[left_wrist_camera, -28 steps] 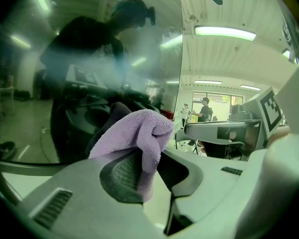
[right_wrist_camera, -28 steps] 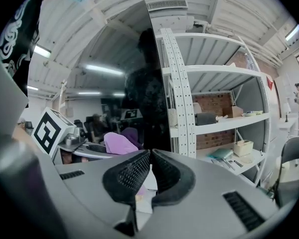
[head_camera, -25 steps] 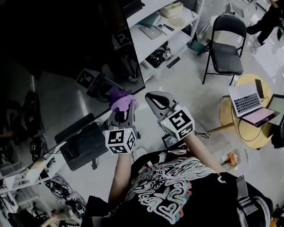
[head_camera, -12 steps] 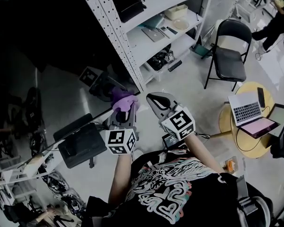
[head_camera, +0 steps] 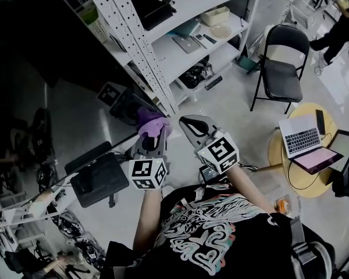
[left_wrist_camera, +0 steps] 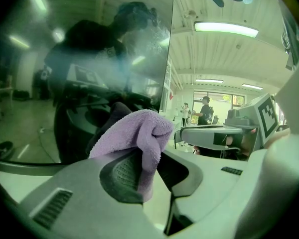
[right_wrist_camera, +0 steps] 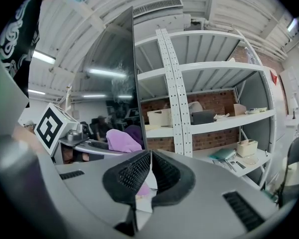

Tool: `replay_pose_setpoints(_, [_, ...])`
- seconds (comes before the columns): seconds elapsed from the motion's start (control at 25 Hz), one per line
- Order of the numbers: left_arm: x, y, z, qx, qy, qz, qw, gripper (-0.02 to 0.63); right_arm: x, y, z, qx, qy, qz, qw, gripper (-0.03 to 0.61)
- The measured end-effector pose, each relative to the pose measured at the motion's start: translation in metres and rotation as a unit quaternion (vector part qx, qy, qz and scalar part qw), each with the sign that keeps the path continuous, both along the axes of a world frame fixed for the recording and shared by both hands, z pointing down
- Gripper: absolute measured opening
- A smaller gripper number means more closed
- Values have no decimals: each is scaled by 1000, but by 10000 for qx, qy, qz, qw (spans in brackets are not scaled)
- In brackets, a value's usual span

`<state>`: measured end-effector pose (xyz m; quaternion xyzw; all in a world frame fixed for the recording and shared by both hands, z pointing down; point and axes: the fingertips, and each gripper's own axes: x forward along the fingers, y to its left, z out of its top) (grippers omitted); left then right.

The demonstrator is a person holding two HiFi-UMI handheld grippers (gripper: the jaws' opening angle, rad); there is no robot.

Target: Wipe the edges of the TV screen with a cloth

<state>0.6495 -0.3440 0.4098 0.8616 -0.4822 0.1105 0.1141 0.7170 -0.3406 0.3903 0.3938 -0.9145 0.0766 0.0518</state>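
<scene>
Running down the head view, the TV screen's [head_camera: 52, 115] right edge meets its lower edge just beside the left gripper [head_camera: 153, 132]. A shelf rack [head_camera: 141, 54] stands close behind, and bare floor [head_camera: 232, 109] lies open toward a folding chair [head_camera: 282, 63]. The right gripper [head_camera: 191, 125] hangs just beside the left one, off the screen.

Left gripper view: the jaws pinch a purple cloth [left_wrist_camera: 142, 131], bunched in soft folds, held up at the dark, reflective glass near its vertical edge. Whether it touches cannot be told.

Right gripper view: the jaws are pressed together with nothing between them, pointing past the screen's edge toward the rack's perforated upright [right_wrist_camera: 172, 93].
</scene>
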Motion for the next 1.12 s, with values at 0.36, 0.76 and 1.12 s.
replay_pose_setpoints(0.36, [16, -6, 0, 15, 10, 30, 10000, 86, 15, -3, -6, 43, -87, 42, 9999, 34])
replay_pose_setpoints(0.76, [29, 17, -3, 292, 53, -201, 9994, 86, 37, 7, 0, 40, -115, 67, 9999, 34])
replay_pose_setpoints(1.12, [7, 56, -16, 603, 262, -143, 9977, 84, 33, 38, 5, -68, -192, 46, 9998, 34])
